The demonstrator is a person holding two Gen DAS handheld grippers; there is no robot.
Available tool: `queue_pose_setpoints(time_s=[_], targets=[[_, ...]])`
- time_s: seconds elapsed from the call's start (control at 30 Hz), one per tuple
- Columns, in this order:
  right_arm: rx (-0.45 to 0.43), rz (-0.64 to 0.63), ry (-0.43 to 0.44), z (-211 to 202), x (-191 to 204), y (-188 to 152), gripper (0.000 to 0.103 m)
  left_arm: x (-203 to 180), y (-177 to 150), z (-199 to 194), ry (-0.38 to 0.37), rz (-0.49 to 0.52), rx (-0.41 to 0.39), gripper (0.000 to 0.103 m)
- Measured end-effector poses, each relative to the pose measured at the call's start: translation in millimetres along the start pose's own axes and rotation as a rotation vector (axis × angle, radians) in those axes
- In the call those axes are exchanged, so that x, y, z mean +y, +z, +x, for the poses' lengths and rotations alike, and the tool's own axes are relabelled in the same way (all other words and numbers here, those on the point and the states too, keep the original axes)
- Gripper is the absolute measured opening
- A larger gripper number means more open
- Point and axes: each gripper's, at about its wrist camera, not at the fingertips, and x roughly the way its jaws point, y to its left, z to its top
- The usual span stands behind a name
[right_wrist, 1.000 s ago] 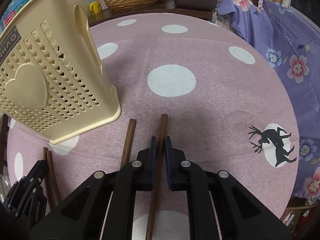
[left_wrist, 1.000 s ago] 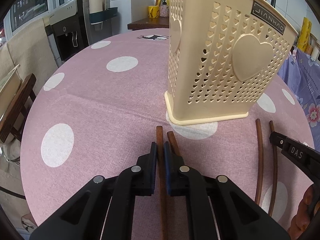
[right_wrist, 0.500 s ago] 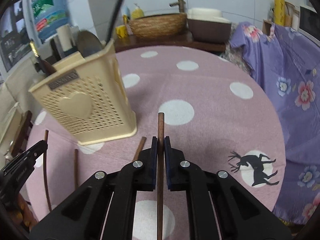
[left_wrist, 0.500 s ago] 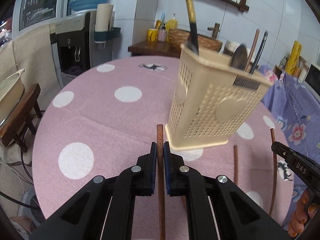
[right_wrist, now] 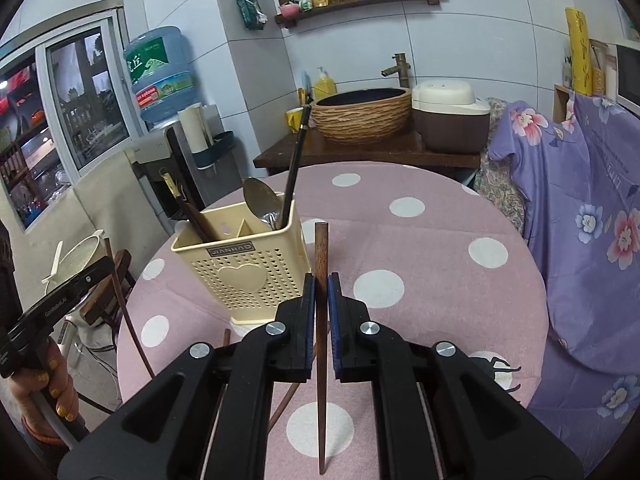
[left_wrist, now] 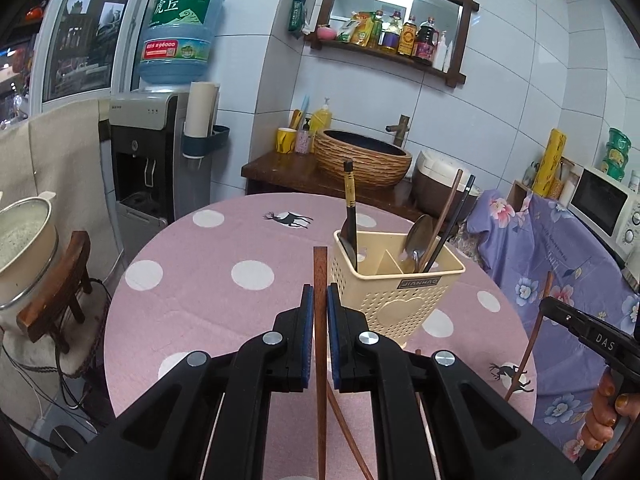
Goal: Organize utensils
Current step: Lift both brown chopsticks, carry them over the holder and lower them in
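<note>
My left gripper (left_wrist: pixel 320 300) is shut on a brown wooden chopstick (left_wrist: pixel 320 272), lifted above the pink dotted table (left_wrist: pixel 208 248). My right gripper (right_wrist: pixel 321 290) is shut on another wooden chopstick (right_wrist: pixel 321 252), also lifted. The cream utensil holder (left_wrist: pixel 396 284) stands ahead and to the right in the left wrist view, and ahead left in the right wrist view (right_wrist: pixel 240 268); it holds a spoon, chopsticks and a dark-handled utensil. One loose chopstick (left_wrist: pixel 348 436) lies on the table under my left gripper, another (right_wrist: pixel 284 404) under my right.
A wooden stool (left_wrist: pixel 60 292) and a pot (left_wrist: pixel 20 240) stand left of the table. A floral purple cloth (right_wrist: pixel 580 240) covers furniture on the right. A water dispenser (left_wrist: pixel 148 160) and a counter with a basket sink (left_wrist: pixel 360 160) are behind.
Both grippers have risen well above the table, each carrying one chopstick. The holder now looks smaller and lower, and its top is visible.
</note>
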Motion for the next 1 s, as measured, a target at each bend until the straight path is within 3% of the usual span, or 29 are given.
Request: queue_pose_setpoints(time_s=[0.67, 0.87, 1.0], targets=[[-0.016, -0.024, 0.015, -15, 5, 23, 0.007, 5, 21, -19, -0.021, -0.006, -0.041, 0.008], [-0.055, -0.012, 0.032, -26, 9, 52, 0.007, 2, 44, -27, -0.054, -0.018, -0.062, 0.008], [-0.132, 0.007, 0.037, -40, 18, 87, 0.007, -8, 78, -38, -0.069, -0.034, -0.125, 0.008]])
